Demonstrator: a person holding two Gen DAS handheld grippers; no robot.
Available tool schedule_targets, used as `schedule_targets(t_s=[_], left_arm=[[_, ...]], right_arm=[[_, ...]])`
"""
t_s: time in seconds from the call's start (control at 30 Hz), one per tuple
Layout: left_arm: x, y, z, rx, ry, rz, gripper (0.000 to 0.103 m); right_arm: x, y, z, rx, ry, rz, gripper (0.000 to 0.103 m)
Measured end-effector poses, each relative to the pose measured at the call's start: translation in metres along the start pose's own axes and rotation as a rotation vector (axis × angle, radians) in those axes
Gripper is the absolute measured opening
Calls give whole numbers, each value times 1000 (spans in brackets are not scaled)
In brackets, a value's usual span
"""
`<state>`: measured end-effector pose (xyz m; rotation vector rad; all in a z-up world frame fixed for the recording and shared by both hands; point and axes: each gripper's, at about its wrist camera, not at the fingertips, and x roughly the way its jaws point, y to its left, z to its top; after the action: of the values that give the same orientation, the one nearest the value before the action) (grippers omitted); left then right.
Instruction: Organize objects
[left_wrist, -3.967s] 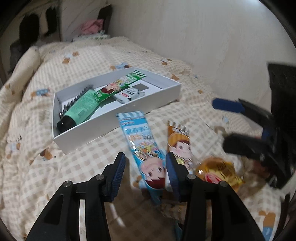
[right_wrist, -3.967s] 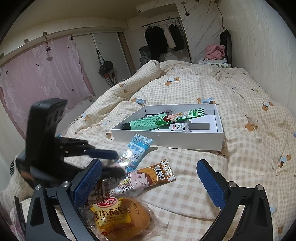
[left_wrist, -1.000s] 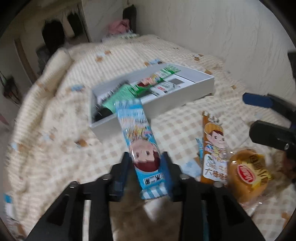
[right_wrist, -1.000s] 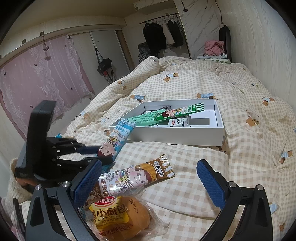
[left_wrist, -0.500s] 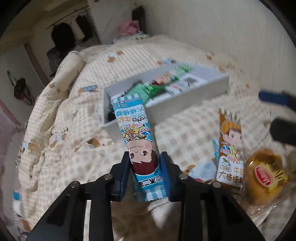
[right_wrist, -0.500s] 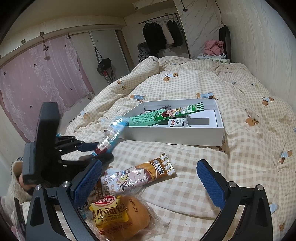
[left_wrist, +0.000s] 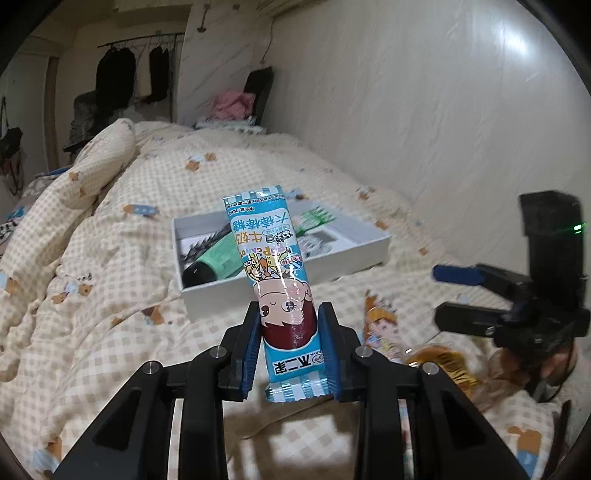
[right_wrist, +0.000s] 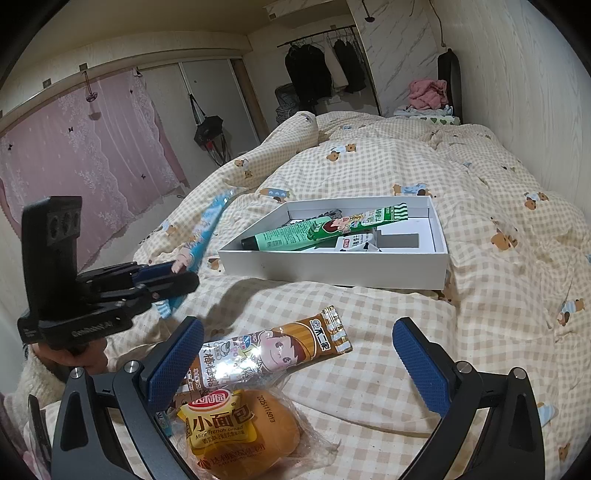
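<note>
My left gripper (left_wrist: 290, 345) is shut on a blue candy pack (left_wrist: 275, 280) and holds it up in the air, tilted toward the white box (left_wrist: 295, 286). The same pack (right_wrist: 207, 225) shows edge-on in the right wrist view, left of the box (right_wrist: 332, 266). The box holds a green tube (right_wrist: 280, 234), a green candy pack (right_wrist: 362, 218) and a small white packet (right_wrist: 356, 243). My right gripper (right_wrist: 295, 363) is open and empty above an orange candy pack (right_wrist: 269, 352) and a wrapped bread bun (right_wrist: 236, 432) on the quilt.
The checked quilt (right_wrist: 424, 170) covers the whole bed. A wall (left_wrist: 424, 110) runs along the right side. A rolled duvet (left_wrist: 99, 158) lies at the left. Clothes hang on a rack (right_wrist: 321, 70) beyond the bed.
My left gripper has lifted the blue candy pack off the quilt and raised it higher, tipping upward. The right gripper has stayed still and open.
</note>
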<state>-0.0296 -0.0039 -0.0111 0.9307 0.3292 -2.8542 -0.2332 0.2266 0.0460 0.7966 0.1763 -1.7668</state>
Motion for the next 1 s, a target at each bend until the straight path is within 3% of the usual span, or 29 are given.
schedule_targets(t_s=[0.13,0.53,1.0], left_arm=[[-2,-4,2,15,-16,14,34],[11,-10,-2,62,42,102,34],[17,-10,-5,67,80,99,34]], right_arm=[[0,0,0,1,1,0,103],[0,0,0,1,1,0,103],[-1,0,0,0,0,-2,103]])
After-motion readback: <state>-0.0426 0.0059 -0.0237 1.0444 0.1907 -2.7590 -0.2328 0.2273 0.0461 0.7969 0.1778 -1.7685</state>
